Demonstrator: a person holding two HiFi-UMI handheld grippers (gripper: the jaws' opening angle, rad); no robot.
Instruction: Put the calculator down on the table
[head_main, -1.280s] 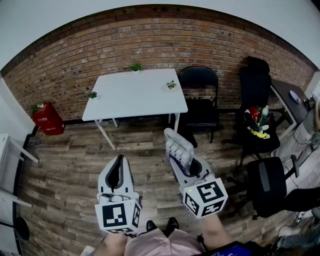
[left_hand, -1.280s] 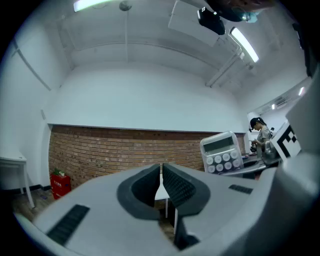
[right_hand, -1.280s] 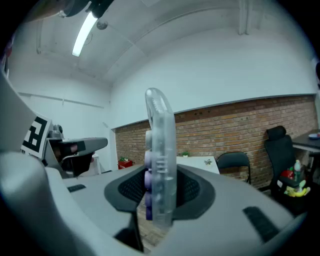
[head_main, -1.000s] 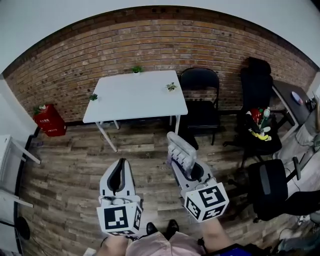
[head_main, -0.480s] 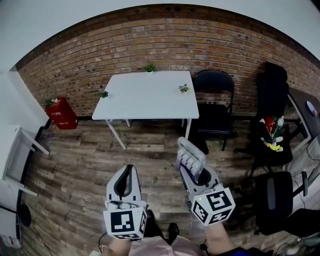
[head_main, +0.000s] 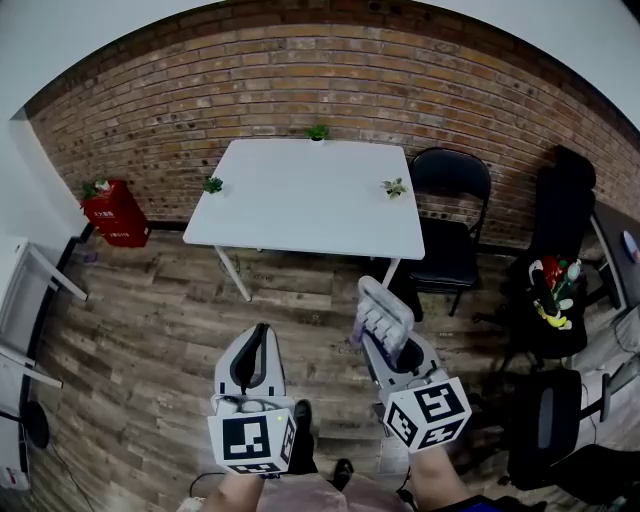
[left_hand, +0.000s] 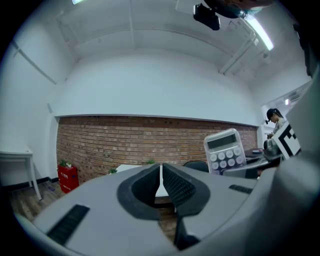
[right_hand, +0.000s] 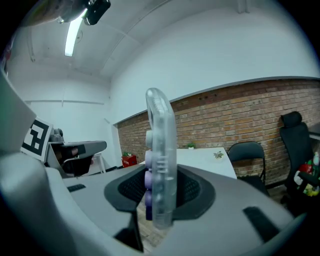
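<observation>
My right gripper (head_main: 385, 335) is shut on a pale calculator (head_main: 377, 310) with round purple keys. The calculator stands on edge between the pads (right_hand: 161, 170) and sticks out ahead of them. It also shows in the left gripper view (left_hand: 226, 150), held up at the right. My left gripper (head_main: 250, 362) is shut with nothing in it, its pads nearly meeting (left_hand: 161, 185). Both grippers hang above the wooden floor, short of the white table (head_main: 300, 215). The table top shows beyond the jaws in the right gripper view (right_hand: 202, 157).
Three small potted plants (head_main: 212, 184) (head_main: 317, 131) (head_main: 394, 187) stand on the table's left edge, far edge and right side. A black folding chair (head_main: 450, 215) is to its right, black office chairs (head_main: 545, 425) further right, a red box (head_main: 115, 212) at the brick wall.
Both grippers have moved forward toward the table, which now looks larger and nearer. The calculator stays gripped in the right gripper. The left gripper stays shut.
</observation>
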